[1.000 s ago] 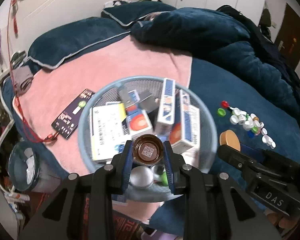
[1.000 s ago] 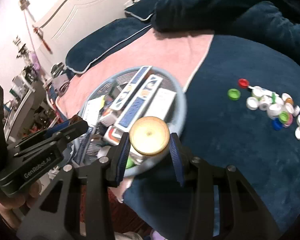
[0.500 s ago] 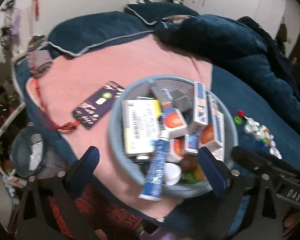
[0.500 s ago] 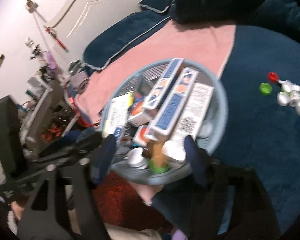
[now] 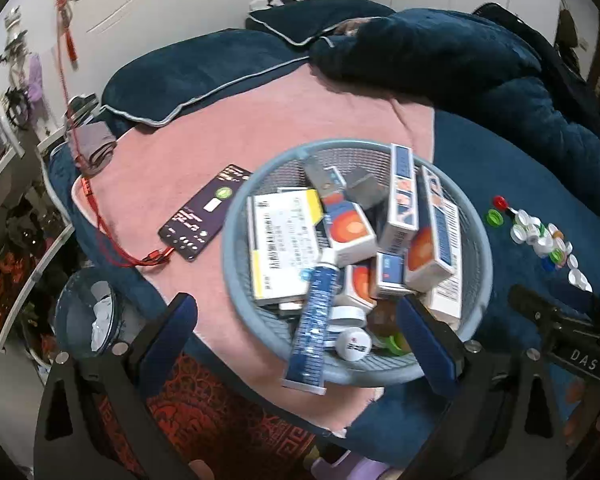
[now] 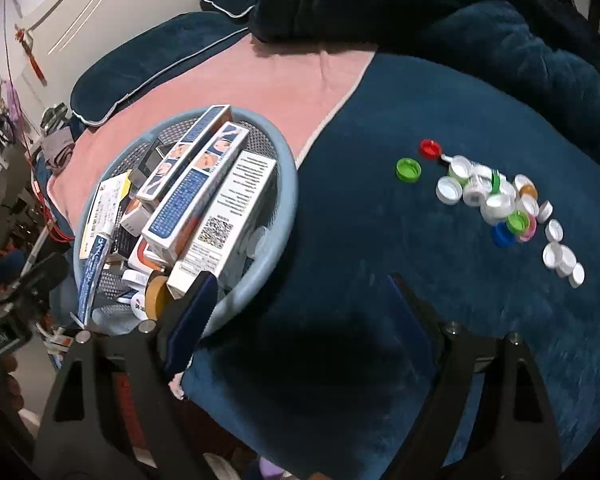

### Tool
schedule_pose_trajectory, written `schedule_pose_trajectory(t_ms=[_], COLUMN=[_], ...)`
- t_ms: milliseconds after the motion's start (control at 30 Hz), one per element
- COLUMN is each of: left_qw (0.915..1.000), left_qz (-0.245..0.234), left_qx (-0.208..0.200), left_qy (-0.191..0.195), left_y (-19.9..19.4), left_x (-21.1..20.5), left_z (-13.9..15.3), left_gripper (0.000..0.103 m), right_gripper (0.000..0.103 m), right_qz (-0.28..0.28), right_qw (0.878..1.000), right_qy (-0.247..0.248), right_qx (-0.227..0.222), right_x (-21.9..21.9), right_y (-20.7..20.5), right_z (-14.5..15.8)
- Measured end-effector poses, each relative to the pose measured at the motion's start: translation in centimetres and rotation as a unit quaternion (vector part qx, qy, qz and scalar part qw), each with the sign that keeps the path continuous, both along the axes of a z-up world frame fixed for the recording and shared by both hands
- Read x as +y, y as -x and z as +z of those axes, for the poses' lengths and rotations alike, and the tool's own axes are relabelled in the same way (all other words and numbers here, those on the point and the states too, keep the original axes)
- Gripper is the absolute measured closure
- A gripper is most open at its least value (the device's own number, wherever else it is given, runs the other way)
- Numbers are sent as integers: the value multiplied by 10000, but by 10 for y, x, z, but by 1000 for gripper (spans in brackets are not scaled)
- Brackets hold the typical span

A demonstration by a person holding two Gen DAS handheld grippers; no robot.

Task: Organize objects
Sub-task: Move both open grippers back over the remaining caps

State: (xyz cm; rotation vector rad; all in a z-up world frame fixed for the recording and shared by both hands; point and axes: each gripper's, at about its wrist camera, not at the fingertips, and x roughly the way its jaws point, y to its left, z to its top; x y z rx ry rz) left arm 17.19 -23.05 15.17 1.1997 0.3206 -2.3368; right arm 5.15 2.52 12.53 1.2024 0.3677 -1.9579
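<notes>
A round blue mesh basket (image 5: 236,276) (image 6: 288,184) sits on the bed, full of medicine boxes, a blue-and-white tube (image 5: 314,316) and small jars. A brown jar (image 5: 382,320) and a yellow-lidded jar (image 6: 158,294) lie at its near side. My left gripper (image 5: 300,340) is open and empty over the basket's near rim. My right gripper (image 6: 300,312) is open and empty, just right of the basket over the blue blanket. A pile of several bottle caps (image 6: 496,196) (image 5: 540,236) lies to the right.
A dark phone (image 5: 206,212) with a red cable lies on the pink blanket (image 5: 260,120) left of the basket. Dark blue pillows and a duvet (image 5: 440,52) lie at the back. A waste bin (image 5: 86,312) stands on the floor below the bed's left edge.
Both grippers have opened and let go of their jars, which now lie in the basket. Both have pulled back; the right one has swung to the right of the basket.
</notes>
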Motion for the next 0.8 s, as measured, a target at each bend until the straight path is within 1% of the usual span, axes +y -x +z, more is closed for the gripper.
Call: schedule_pose_trajectory(t_ms=[67,200,467,800], left_qw=[10000,9997,9982,9935], left_qz=[-59,-256,-605,-1132], left_qx=[-40,4,-7,-44], left_qy=[15,59,52,64], left_y=[4,12,32,62], left_x=[6,20,52,103], left_z=[0,5,8,6], left_gripper=[3,3,3,3], right_gripper=[18,18,18,17], right_qz=[-39,-161,-553,-1016], right_qw=[10000,9999,9984,9947], right_qy=[29,52,110,102], right_qx=[-19,-7,-106,-137], right_x=[7,21,54,102], right_y=[2,9,28,52], right_z=[2,6,8,6])
